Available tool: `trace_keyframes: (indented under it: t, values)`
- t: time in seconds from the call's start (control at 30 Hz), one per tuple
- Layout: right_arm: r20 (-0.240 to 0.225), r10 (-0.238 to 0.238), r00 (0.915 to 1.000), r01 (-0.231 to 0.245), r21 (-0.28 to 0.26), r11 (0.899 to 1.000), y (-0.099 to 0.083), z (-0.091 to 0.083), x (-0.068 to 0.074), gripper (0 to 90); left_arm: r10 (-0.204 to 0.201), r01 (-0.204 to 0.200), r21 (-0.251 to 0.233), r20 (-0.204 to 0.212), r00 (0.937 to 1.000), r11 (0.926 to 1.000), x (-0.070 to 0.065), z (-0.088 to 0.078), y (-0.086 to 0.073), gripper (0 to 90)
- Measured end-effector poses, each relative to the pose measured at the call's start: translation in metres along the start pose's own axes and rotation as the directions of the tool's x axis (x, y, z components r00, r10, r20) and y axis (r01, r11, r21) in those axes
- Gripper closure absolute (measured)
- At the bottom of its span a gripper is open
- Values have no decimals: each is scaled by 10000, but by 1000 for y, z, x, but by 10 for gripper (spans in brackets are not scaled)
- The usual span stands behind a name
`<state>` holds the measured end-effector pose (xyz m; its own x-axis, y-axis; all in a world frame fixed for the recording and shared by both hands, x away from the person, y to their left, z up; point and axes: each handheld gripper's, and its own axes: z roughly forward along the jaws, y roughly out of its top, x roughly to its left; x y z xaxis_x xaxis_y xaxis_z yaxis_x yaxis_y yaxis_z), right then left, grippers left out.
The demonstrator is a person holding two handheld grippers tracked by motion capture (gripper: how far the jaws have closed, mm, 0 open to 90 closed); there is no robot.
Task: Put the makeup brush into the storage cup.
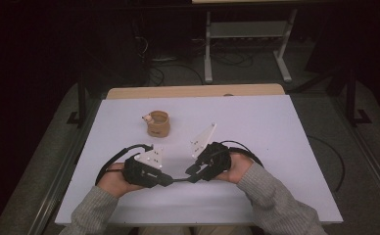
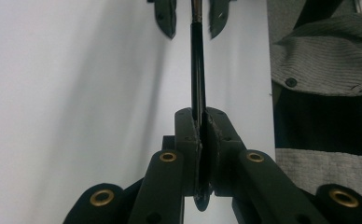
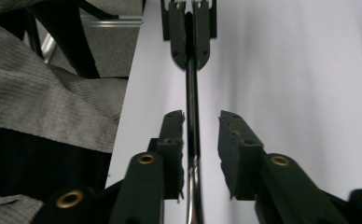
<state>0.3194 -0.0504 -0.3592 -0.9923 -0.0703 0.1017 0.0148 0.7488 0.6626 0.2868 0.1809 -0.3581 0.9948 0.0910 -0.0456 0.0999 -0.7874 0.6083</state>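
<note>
With the left gripper (image 2: pixel 201 140) clamped on the thin dark rod (image 2: pixel 198 70) low over the white surface (image 1: pixel 276 147) and the right gripper's (image 3: pixel 201 140) jaws parted around its other end, we should hold the left steady while the right draws clear.

You are working in what is looking like a lab or test room: a plain white table (image 1: pixel 276 147) is standing on grey carpet, cables (image 1: pixel 178 68) are trailing across the dark floor, and a metal-framed bench (image 1: pixel 247 34) is standing behind.
</note>
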Motion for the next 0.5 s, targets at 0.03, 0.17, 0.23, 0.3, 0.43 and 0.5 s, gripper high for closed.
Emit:
trace_keyframes:
  t: [0.03,0.17,0.23,0.3,0.43,0.5]
  values:
    - [-38,21,10000,-21,36,10000,-3,0,0,682,-17,17,-72,-16,10000,10000,1,-1,-2,842]
    - [17,32,10000,-33,112,9999,-8,-1,1,704,-115,115,-89,-2,9999,9999,1,-2,-2,842]
    - [-57,-77,10000,77,101,9999,-10,-1,1,771,-134,135,-129,28,9999,9998,1,-2,-2,842]
    - [-65,-170,9998,172,249,9995,-10,-1,1,819,-52,54,-177,120,9999,9998,1,-1,-1,842]
    - [-156,-229,9996,235,387,9990,-9,-2,-1,830,93,-90,-197,119,9999,9998,1,1,0,841]
    - [-165,-153,9997,162,567,9983,-7,-4,0,831,-85,87,-179,108,9999,9998,2,2,1,829]
